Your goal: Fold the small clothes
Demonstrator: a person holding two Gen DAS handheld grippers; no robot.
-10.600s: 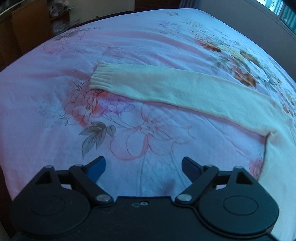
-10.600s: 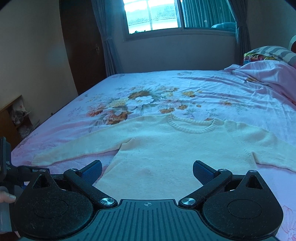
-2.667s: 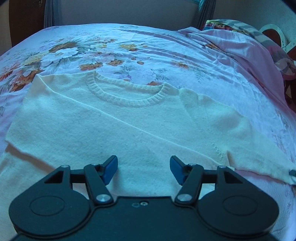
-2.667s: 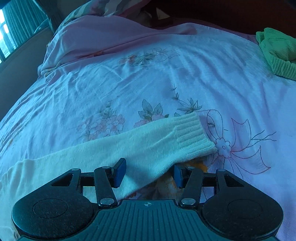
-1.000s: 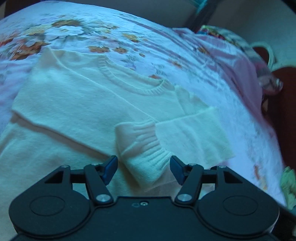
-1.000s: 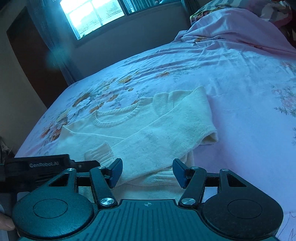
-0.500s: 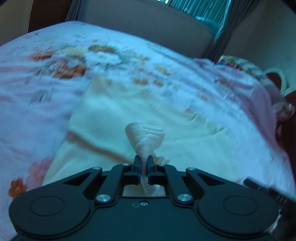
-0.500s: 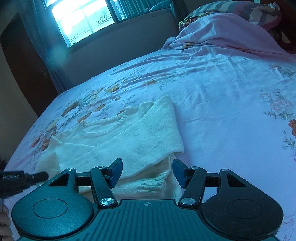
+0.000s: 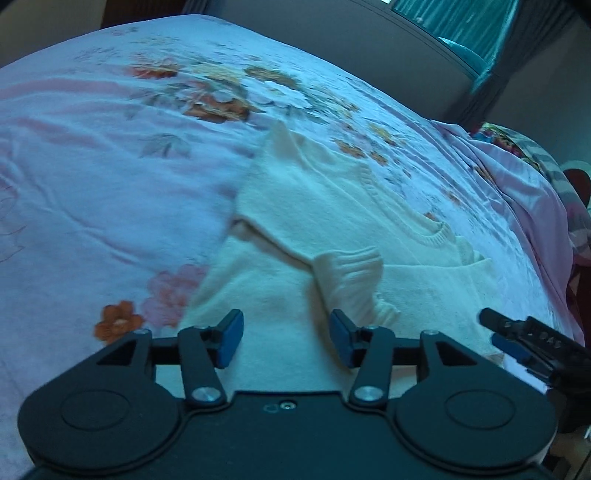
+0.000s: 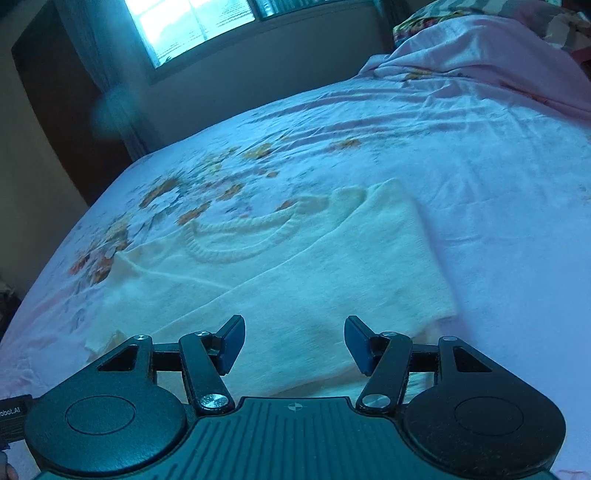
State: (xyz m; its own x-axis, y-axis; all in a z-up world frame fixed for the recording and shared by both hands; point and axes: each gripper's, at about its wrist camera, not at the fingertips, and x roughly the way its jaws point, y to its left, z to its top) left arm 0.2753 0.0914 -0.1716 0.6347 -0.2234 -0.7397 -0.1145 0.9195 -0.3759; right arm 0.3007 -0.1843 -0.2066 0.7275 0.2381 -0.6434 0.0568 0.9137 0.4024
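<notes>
A cream knit sweater (image 9: 332, 206) lies flat on the floral bedsheet (image 9: 92, 177), neckline away from me, both sleeves folded across its body. A ribbed cuff (image 9: 351, 269) rests on the chest just ahead of my left gripper (image 9: 286, 338), which is open and empty above the sweater's lower part. In the right wrist view the sweater (image 10: 295, 273) shows its collar (image 10: 240, 236) and the folded right sleeve. My right gripper (image 10: 293, 343) is open and empty over that sleeve. It also shows at the right edge of the left wrist view (image 9: 517, 336).
A pink quilt and pillows (image 10: 498, 48) are heaped at the head of the bed. A window (image 10: 192, 26) and dark curtains stand beyond the far bed edge. Flat bedsheet lies to the sweater's left (image 9: 74, 221) and right (image 10: 517, 221).
Half a second ago my left gripper was shut on the ribbed cuff and held it up. Now it is open and the cuff lies on the sweater's chest. My right gripper stayed open.
</notes>
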